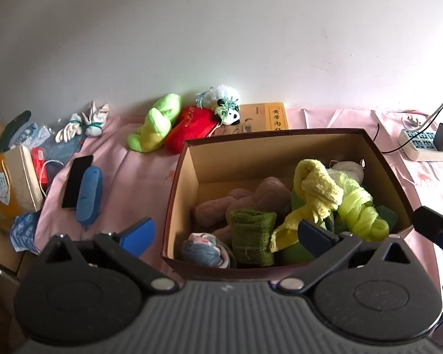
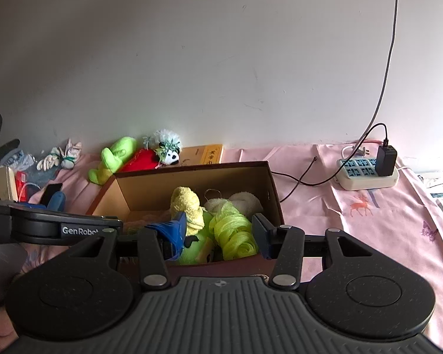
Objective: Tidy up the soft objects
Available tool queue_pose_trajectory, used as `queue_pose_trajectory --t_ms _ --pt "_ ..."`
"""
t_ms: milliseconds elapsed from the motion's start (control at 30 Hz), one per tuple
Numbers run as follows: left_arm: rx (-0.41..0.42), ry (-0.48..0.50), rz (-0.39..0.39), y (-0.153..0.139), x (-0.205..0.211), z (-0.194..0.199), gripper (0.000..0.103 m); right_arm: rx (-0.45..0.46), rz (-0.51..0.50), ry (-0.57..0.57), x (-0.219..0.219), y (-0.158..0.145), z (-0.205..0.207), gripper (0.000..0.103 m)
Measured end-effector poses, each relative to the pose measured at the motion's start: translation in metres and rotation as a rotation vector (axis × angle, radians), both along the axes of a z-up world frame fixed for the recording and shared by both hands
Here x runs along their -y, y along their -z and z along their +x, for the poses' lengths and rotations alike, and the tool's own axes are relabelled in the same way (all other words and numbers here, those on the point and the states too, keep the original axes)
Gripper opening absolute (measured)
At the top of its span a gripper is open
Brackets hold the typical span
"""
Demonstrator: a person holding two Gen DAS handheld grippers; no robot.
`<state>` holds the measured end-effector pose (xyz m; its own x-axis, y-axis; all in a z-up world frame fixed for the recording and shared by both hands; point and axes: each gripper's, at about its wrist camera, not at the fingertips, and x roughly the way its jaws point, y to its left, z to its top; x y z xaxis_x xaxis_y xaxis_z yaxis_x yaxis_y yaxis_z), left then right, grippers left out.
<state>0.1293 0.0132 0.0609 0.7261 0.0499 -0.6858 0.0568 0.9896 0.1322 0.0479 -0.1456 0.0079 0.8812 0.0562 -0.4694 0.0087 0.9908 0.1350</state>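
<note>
Both hand-held grippers, left (image 1: 226, 231) and right (image 2: 218, 233), hover released and empty over the brown cardboard box (image 1: 180, 177) already packed with rolled towels, presumably lining up the green plush toy (image 1: 155, 126) waiting behind it, while "GenRobot" reads on the left gripper's side.

**Two wrist views over one box**

Left wrist: mounted behind the left claw (image 1: 226, 231), looking forward and down into the open box (image 1: 280, 135) from close by, toward the white wall (image 1: 221, 35). Pink sheet (image 1: 127, 171) and clutter at left.

Right wrist: set behind the right claw (image 2: 218, 234), lower and a little farther back, facing the same wall (image 2: 192, 59), box (image 2: 268, 183) left of centre.

Shared by both: box, green plush toy (image 1: 156, 126) (image 2: 112, 159), power strip (image 1: 422, 144) (image 2: 366, 174), wall.
</note>
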Motion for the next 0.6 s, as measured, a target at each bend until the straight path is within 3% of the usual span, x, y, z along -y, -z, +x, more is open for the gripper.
queue_pose_trajectory --t_ms 600 --pt "-0.067 0.03 -0.014 0.026 0.007 0.021 0.103 -0.03 0.014 0.003 0.008 0.021 0.019 0.033"
